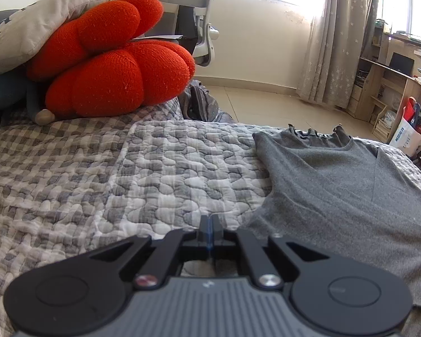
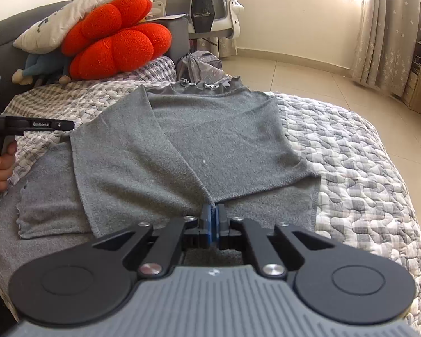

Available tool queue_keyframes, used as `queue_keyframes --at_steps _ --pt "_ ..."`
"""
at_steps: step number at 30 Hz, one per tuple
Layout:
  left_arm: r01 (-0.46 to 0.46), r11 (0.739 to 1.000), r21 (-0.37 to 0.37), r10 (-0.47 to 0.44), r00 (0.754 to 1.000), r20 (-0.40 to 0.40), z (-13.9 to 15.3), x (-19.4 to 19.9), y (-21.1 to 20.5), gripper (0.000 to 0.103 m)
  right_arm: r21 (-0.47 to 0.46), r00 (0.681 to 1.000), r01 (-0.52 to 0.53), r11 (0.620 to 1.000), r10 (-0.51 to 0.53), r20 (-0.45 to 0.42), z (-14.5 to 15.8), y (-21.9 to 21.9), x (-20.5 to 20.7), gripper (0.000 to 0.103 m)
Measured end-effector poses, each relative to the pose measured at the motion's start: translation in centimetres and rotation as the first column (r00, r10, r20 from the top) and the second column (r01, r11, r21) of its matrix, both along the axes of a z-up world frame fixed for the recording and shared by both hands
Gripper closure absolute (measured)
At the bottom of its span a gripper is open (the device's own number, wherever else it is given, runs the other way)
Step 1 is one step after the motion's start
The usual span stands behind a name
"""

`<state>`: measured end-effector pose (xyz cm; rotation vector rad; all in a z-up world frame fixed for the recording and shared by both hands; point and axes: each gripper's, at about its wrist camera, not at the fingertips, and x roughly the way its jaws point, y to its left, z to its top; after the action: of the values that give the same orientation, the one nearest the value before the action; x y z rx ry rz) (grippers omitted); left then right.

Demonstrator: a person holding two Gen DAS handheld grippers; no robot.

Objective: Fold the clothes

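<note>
My left black two-finger gripper [image 1: 209, 220] (its side read "GenRobot.AI") was closed on nothing above the one grey-and-white quilted bedspread [image 1: 165, 168]. My right gripper [image 2: 213, 210] pinched a fold of the one grey knit frilled-collar top [image 2: 210, 129] spread there, near one red knotted cushion [image 2: 118, 39].

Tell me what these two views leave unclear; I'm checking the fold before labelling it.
- Right gripper: whether its shut pads pinch the grey top; the fingers hide the cloth's edge.
- Left gripper: what lies beneath it; its own body hides the quilt.
- The top's hem: cut off by both views' bottom edges.
</note>
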<state>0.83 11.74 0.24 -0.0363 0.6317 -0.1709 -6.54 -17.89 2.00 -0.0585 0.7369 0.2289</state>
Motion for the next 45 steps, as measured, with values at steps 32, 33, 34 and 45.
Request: queue_keyframes --at_steps 32,33,34,45 --pt "0.121 0.993 -0.010 -0.121 0.992 -0.021 -0.3 -13.7 -1.5 0.094 0.048 0.989 -0.055 0.997 0.048 0.143 -1.9 -2.0 -9.5 0.057" --pt "0.113 0.994 -0.011 -0.113 0.993 -0.024 -0.4 -13.9 -1.3 0.094 0.054 0.989 -0.050 0.997 0.041 0.143 -2.0 -2.1 -9.7 0.056" --pt "0.110 0.994 -0.008 -0.110 0.994 -0.023 -0.4 -14.3 -1.1 0.094 0.065 0.989 -0.041 0.997 0.031 0.142 -2.0 -2.4 -9.9 0.055" --pt "0.075 0.997 -0.031 -0.076 0.997 -0.031 -0.4 -18.0 1.5 0.094 0.089 0.987 -0.016 0.996 0.001 0.159 -2.3 -4.0 -12.8 0.054"
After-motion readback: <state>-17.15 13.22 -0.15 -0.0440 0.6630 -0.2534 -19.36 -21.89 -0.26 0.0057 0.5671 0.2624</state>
